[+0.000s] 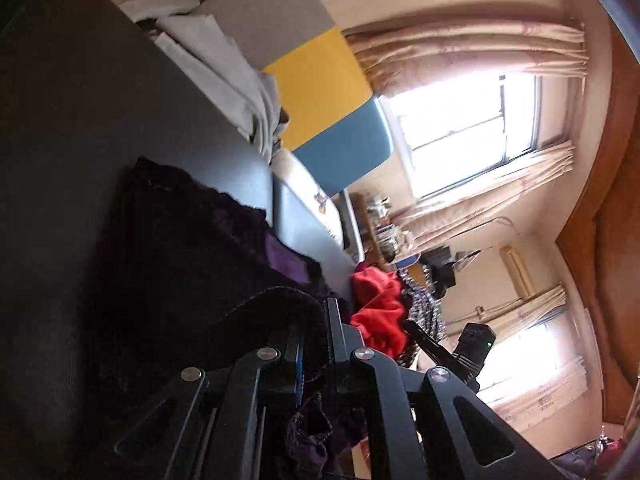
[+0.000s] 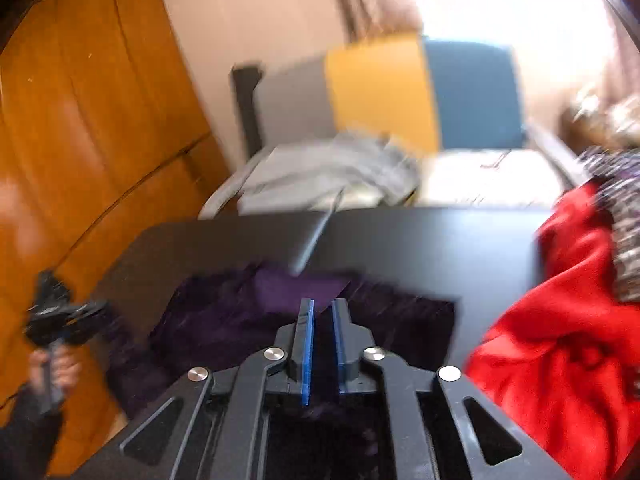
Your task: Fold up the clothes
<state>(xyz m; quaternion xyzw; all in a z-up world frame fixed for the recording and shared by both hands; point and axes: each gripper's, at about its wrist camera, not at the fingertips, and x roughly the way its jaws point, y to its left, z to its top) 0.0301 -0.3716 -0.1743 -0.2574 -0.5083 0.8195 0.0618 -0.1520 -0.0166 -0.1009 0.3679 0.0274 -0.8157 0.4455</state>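
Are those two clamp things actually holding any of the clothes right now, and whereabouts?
The left hand-held gripper pinches a fold of the dark purple garment. The right hand-held gripper is nearly closed over it; whether it grips cloth cannot be told.

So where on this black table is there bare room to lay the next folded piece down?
Bare table runs along the far edge, between the purple garment and the grey cloth behind it, and on the far left corner. The right side is crowded by the red garment and a patterned one.
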